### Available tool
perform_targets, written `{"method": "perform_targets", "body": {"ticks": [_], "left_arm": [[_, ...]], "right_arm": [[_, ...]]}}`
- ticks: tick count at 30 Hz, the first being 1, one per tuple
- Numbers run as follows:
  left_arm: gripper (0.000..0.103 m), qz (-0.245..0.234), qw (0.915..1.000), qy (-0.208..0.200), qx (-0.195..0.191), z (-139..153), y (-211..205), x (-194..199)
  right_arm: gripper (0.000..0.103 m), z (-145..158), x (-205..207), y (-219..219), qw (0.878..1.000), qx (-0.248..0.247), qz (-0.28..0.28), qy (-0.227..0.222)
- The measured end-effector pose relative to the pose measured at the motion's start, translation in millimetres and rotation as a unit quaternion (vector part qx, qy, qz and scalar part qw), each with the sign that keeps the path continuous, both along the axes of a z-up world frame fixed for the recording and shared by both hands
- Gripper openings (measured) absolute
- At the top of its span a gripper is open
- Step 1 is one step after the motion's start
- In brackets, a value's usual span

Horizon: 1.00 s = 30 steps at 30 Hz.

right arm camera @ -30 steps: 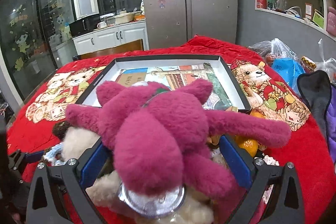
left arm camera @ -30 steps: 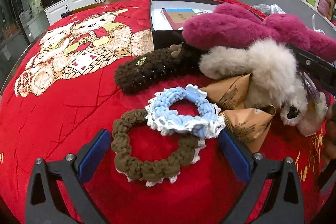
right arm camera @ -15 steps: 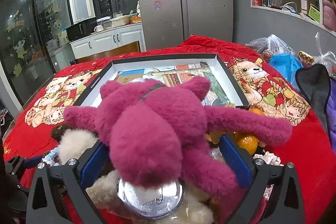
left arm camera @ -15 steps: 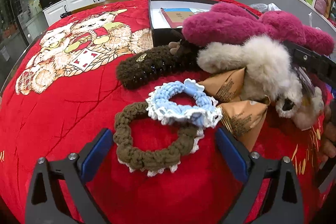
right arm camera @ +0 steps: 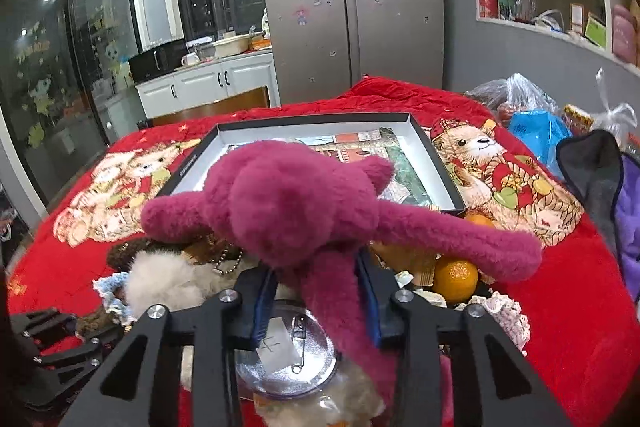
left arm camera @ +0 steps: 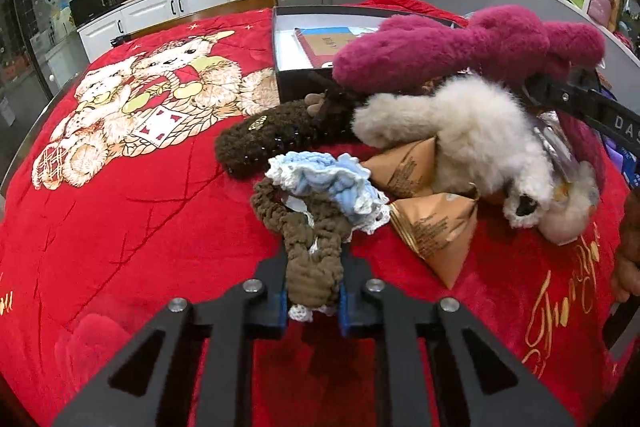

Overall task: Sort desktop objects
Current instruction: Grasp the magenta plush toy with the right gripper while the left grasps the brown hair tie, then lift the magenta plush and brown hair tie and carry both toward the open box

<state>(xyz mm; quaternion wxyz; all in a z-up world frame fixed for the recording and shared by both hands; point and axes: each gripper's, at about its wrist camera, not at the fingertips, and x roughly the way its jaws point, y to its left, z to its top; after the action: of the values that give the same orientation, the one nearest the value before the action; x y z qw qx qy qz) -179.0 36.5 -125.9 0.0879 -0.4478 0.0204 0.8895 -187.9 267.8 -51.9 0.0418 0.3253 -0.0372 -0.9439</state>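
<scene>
In the left wrist view a brown scrunchie (left arm camera: 308, 247) is squeezed into a bunch between the blue pads of my left gripper (left arm camera: 312, 291), whose jaws are closing on it. A light-blue scrunchie (left arm camera: 324, 183) lies draped over its far end. In the right wrist view my right gripper (right arm camera: 316, 291) is closing, its pads pressing a leg of the magenta plush toy (right arm camera: 288, 203). The toy's body hangs over the open black box (right arm camera: 432, 155). It also shows at the upper right of the left wrist view as the magenta plush toy (left arm camera: 440, 47).
A white plush (left arm camera: 460, 123), a fuzzy brown hair claw (left arm camera: 272, 139) and tan triangular packets (left arm camera: 436, 227) lie on the red bear-print cloth (left arm camera: 120, 207). Oranges (right arm camera: 456, 279), a silver pin badge (right arm camera: 284, 355) and plastic bags (right arm camera: 528, 123) crowd the right side.
Both grippers went from wide open to closed. The brown scrunchie, a flat ring before, is now crushed between the left pads, and the right pads have come in on the magenta plush.
</scene>
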Motion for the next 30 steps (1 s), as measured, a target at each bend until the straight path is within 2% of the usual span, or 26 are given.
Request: {"method": "perform_targets", "body": {"ticks": [9, 22, 30], "left_arm": [[0.014, -0.005, 0.9995, 0.03, 0.01, 22, -1, 15], [0.014, 0.007, 0.9965, 0.082, 0.014, 68, -13, 43], [0.014, 0.004, 0.9951, 0.097, 0.018, 84, -14, 53]], "right_arm": [[0.031, 11, 9, 3, 1.0, -0.012, -0.005, 0.015], [0.029, 63, 50, 2, 0.997, -0.02, 0.005, 0.078], [0.028, 77, 72, 0, 0.995, -0.03, 0.013, 0.094]]}}
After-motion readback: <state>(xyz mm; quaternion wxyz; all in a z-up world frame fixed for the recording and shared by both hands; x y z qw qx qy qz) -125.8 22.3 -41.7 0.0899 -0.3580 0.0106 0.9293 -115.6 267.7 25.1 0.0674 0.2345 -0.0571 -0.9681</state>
